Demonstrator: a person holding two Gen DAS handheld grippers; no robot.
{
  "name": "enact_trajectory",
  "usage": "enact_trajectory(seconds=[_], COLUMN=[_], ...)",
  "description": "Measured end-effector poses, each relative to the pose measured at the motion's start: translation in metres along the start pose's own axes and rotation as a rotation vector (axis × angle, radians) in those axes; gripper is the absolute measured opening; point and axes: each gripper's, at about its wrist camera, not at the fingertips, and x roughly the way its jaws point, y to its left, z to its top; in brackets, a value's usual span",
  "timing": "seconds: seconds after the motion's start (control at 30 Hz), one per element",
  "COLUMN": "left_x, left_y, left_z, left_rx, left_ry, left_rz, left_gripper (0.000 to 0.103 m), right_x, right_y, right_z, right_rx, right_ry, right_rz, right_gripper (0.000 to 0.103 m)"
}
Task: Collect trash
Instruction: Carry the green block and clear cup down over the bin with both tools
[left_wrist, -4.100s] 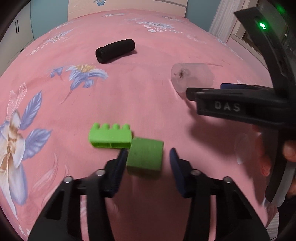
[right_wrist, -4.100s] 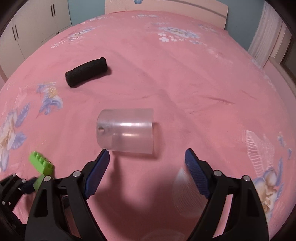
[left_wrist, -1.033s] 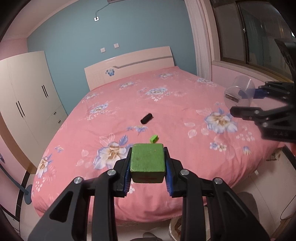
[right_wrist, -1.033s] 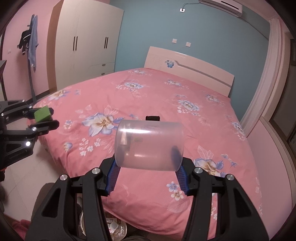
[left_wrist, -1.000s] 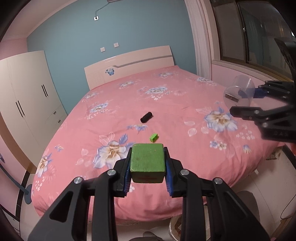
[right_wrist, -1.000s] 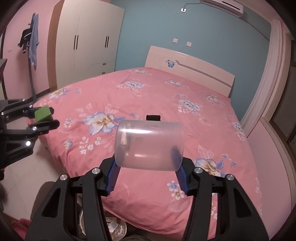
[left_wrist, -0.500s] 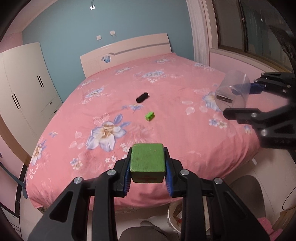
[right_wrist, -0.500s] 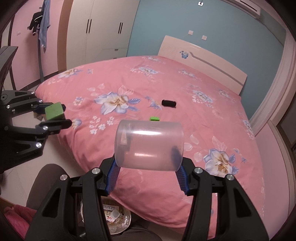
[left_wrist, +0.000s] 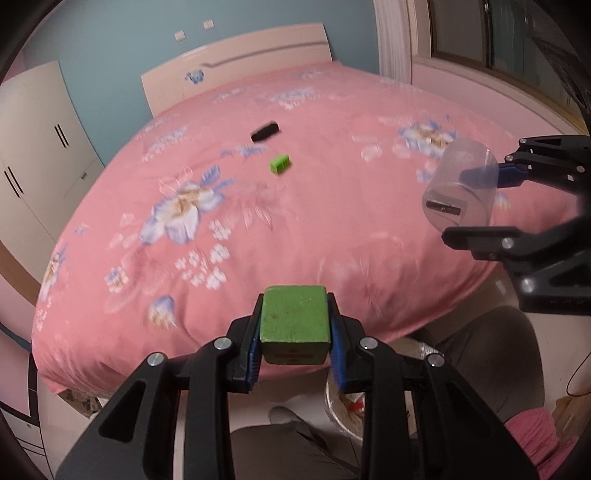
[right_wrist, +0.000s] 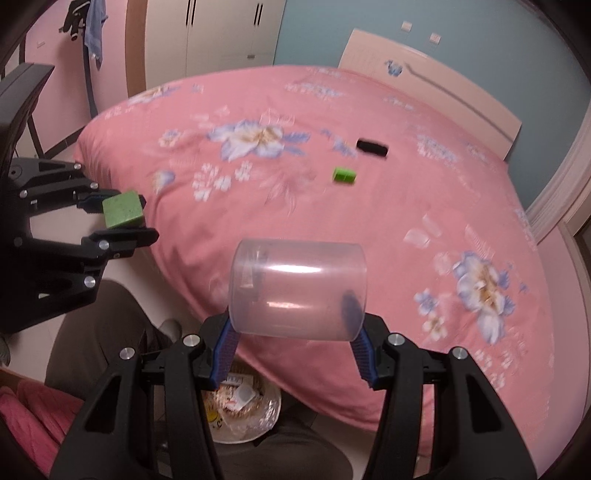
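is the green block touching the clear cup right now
Apart. The right wrist view shows the green block in the left gripper far left of the clear cup, bedspread visible between them.

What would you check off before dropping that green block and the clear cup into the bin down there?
1. Left gripper clamped on green block: ok.
2. Right gripper clamped on clear cup: ok.
3. Trash bin in sight below right gripper: ok.
4. Cup directly over bin: cannot tell, the gripper hides part of the bin.
5. Block over bin: cannot tell, bin mostly hidden.
6. Bed cleared: not ok; green brick and black roll remain.
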Motion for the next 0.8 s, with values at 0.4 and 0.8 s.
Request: enact_trajectory(seconds=[0.4,0.8], left_x=[0.071,0.141], left_y=[-0.025,-0.060], left_z=[-0.047,-0.098], left_rx=[0.024,0.037], left_ry=[0.170,0.348], left_rz=[-0.063,-0.168], left_gripper=[0.032,0.032], right_x=[0.078,0.154], right_y=[0.021,0.051], right_z=[-0.062,-0.125], right_rx=[0.016,0.033], right_ry=[0.160,0.348], right_rz=[0.101,0.205], right_gripper=[0.054,0.054])
